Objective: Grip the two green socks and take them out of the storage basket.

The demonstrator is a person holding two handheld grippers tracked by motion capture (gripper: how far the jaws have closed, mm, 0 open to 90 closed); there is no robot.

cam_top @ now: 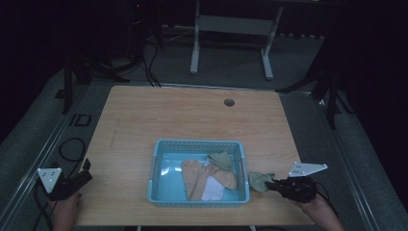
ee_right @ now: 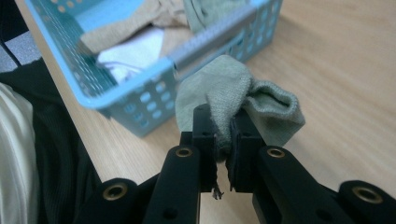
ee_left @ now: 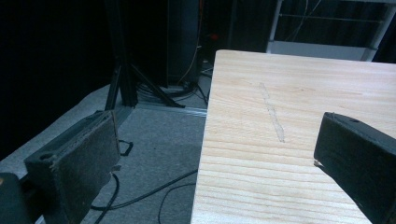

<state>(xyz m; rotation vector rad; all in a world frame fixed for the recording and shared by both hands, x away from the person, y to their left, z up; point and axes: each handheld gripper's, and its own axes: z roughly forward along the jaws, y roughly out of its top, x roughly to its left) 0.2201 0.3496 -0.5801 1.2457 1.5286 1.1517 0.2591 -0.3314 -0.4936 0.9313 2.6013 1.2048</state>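
The pinched part of the green sock (ee_right: 233,93) was hidden between the pads of the right gripper (ee_right: 223,135), so how much cloth sat inside could not be told. In the right gripper view the blue basket (ee_right: 140,100) was cut off by the top and left edges, and the beige sock (ee_right: 126,28) and white cloth (ee_right: 133,51) inside it ran partly out of sight behind the rim. In the left gripper view the table (ee_left: 289,93) was cut off at the right and bottom, and the background beyond it was too dark to read.
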